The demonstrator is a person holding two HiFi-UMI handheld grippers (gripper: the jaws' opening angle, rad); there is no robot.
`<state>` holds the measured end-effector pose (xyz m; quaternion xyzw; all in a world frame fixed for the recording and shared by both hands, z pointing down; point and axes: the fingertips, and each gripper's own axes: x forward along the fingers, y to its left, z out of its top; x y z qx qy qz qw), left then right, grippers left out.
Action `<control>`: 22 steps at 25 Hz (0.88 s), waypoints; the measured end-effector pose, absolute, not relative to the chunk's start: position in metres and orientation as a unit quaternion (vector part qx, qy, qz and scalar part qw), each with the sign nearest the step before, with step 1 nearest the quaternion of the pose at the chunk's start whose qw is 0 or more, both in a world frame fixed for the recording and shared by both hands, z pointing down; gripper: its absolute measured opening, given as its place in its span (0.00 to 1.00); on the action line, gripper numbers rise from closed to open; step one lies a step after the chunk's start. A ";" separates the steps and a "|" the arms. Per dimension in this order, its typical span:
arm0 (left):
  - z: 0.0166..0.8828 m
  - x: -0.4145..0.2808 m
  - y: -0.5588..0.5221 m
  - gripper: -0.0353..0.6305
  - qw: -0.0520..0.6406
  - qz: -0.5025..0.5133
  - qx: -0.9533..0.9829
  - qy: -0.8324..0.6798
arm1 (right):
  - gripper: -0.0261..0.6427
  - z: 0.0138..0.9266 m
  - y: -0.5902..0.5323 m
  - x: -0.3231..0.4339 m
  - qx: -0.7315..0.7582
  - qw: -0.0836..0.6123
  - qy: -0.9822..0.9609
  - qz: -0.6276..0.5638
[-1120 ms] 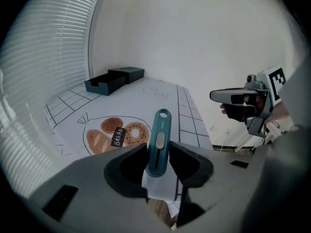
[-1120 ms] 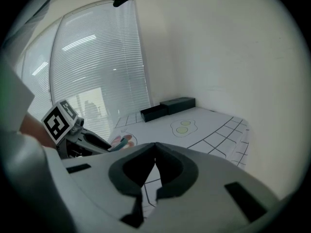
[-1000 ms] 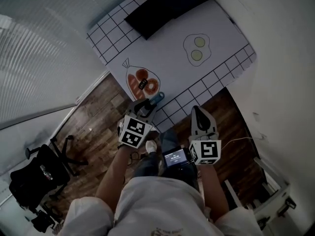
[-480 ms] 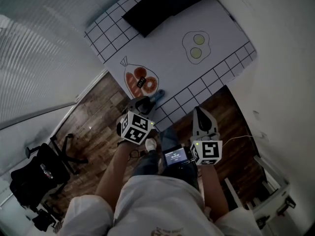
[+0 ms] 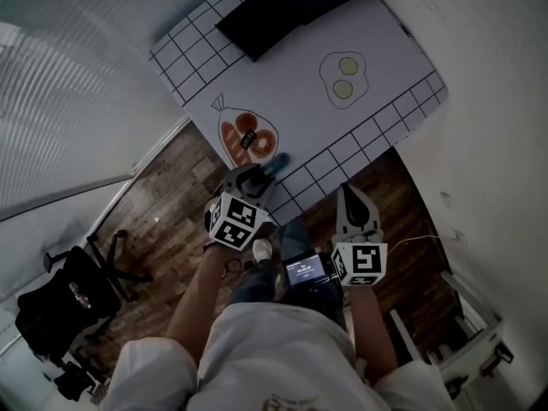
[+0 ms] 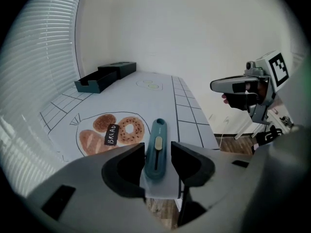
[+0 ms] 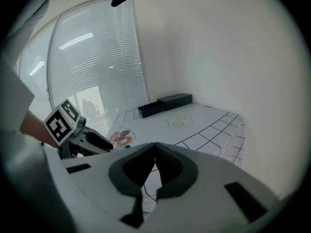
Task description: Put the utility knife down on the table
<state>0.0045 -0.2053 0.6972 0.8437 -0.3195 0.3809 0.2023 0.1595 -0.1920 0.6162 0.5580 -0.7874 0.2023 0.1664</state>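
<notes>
The teal utility knife (image 6: 156, 147) lies flat on the white table (image 5: 300, 101) close to its near edge, beside the bread drawing (image 6: 109, 132). My left gripper (image 6: 158, 155) straddles the knife's rear end. Its jaws are opening, and a gap shows on each side between the pads and the knife. From the head view the knife (image 5: 276, 163) pokes out past the left gripper (image 5: 253, 182). My right gripper (image 5: 349, 197) hangs off the table's edge over the floor, and its jaws (image 7: 155, 152) are shut with nothing between them.
A black open box (image 5: 291, 2) sits at the table's far end, and an egg drawing (image 5: 344, 77) lies mid-table. A small screen device (image 5: 306, 271) is at the person's waist. A dark office chair (image 5: 68, 302) stands on the wooden floor to the left.
The left gripper has shifted slightly, and the knife now shows a little further onto the table beyond it. The right gripper has stayed where it was.
</notes>
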 end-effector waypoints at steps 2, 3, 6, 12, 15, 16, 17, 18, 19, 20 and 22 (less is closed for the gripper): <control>0.694 0.004 -0.204 0.32 0.205 0.372 0.845 -0.324 | 0.05 0.615 -0.192 0.159 0.558 0.166 -0.787 0.202; 0.691 0.003 -0.204 0.32 0.207 0.365 0.846 -0.328 | 0.05 0.614 -0.192 0.159 0.558 0.165 -0.788 0.201; 0.672 -0.001 -0.212 0.30 0.200 0.328 0.852 -0.355 | 0.05 0.611 -0.192 0.158 0.559 0.163 -0.789 0.199; 0.638 -0.017 -0.221 0.08 0.178 0.286 0.849 -0.407 | 0.05 0.594 -0.195 0.154 0.558 0.158 -0.792 0.190; 0.635 -0.021 -0.220 0.06 0.201 0.266 0.850 -0.408 | 0.05 0.586 -0.198 0.150 0.556 0.159 -0.795 0.182; 0.633 -0.022 -0.221 0.06 0.207 0.255 0.851 -0.410 | 0.05 0.584 -0.199 0.148 0.554 0.163 -0.797 0.176; 0.630 -0.024 -0.221 0.06 0.211 0.245 0.851 -0.414 | 0.05 0.583 -0.199 0.145 0.551 0.168 -0.800 0.171; 0.627 -0.025 -0.221 0.06 0.212 0.238 0.851 -0.417 | 0.05 0.581 -0.199 0.143 0.547 0.171 -0.802 0.166; 0.623 -0.027 -0.221 0.06 0.210 0.234 0.852 -0.420 | 0.05 0.579 -0.199 0.141 0.545 0.173 -0.804 0.162; 0.619 -0.028 -0.221 0.06 0.204 0.230 0.852 -0.423 | 0.05 0.577 -0.199 0.139 0.543 0.173 -0.806 0.160; 0.609 -0.032 -0.221 0.06 0.188 0.220 0.854 -0.432 | 0.05 0.573 -0.199 0.136 0.542 0.173 -0.808 0.155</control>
